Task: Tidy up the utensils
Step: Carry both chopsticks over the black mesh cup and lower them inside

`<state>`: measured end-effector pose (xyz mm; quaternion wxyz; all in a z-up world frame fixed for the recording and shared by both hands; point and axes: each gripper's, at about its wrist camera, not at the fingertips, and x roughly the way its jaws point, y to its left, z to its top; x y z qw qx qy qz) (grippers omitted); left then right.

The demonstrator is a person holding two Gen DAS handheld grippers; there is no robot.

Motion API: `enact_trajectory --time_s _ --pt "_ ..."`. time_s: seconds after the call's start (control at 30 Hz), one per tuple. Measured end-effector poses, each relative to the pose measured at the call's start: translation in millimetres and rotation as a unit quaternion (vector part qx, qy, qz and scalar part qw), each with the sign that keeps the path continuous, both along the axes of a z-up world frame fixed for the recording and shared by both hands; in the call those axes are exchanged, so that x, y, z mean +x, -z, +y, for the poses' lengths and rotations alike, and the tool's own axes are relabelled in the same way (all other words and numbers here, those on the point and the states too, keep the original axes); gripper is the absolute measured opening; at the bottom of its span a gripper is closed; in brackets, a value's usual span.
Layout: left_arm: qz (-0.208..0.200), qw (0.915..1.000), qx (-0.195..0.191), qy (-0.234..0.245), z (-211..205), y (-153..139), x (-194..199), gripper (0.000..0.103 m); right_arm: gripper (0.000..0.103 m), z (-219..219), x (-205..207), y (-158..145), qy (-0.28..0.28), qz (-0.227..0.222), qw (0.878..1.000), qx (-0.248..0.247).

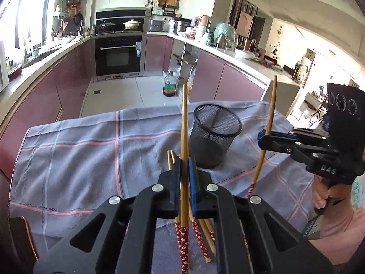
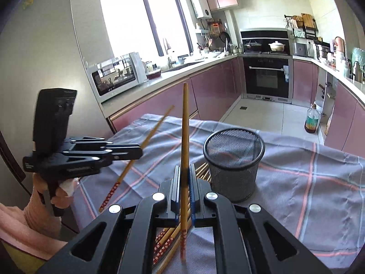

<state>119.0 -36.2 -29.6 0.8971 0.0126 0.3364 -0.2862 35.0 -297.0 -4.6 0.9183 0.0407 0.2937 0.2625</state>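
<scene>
Left gripper: my left gripper point(image 1: 184, 171) is clamped on one chopstick point(image 1: 184, 123), which stands nearly upright between the pads, patterned red end down.
Left hand: seen from the right wrist, my hand point(image 2: 60, 191) grips the handle from below, the tool pointing across the bench toward the cup.
Right gripper: my right gripper point(image 2: 184, 178) is clamped on a second chopstick point(image 2: 184, 137), thin end up.
Right hand: in the left view my right hand point(image 1: 324, 196) holds its handle low, the tool lying roughly level above the cloth.
Cup: the black mesh cup point(image 1: 215, 134) stands upright on the checked cloth point(image 1: 75, 159) that covers the bench, between the two grippers.
Spare chopsticks: a loose bundle point(image 2: 170, 235) lies on the cloth just beside the cup.
</scene>
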Motion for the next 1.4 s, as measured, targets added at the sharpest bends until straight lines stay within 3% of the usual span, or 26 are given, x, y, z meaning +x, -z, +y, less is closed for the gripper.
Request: enact_trajectory --time_s 0.13,0.27,0.5,0.67,0.83,1.07,1.4 --pt "-0.027 0.9984 -0.048 0.016 0.6 -34.2 -8.5 0.007 0.006 -4.6 4.1 -16.2 0.008 -0.019 1.0 0.004" --pt "-0.067 0.9956 -0.063 0.016 -7.8 -61.2 -11.9 0.007 0.006 -12.3 9.8 -38.6 0.013 -0.046 0.999 0.007" --pt "-0.098 0.9894 -0.106 0.008 -33.2 -93.0 6.0 0.007 0.005 -22.0 22.7 -72.4 0.024 -0.084 0.996 0.006" --pt "-0.112 0.9846 -0.133 -0.01 -54.9 -105.6 25.6 0.007 0.005 -30.3 35.4 -80.0 0.038 -0.097 0.995 0.005" --pt "-0.115 0.9822 -0.144 -0.036 -82.3 -102.0 49.3 0.007 0.005 -34.2 45.3 -76.7 0.053 -0.099 0.994 -0.001" --pt "-0.096 0.9816 -0.147 -0.075 -119.0 -71.8 95.3 0.008 0.005 -35.8 63.1 -56.7 0.061 -0.081 0.995 -0.01" --pt "-0.089 0.9888 -0.07 -0.097 -149.3 -9.2 135.9 0.008 0.005 -30.8 84.7 -26.9 0.047 -0.028 0.998 -0.026"
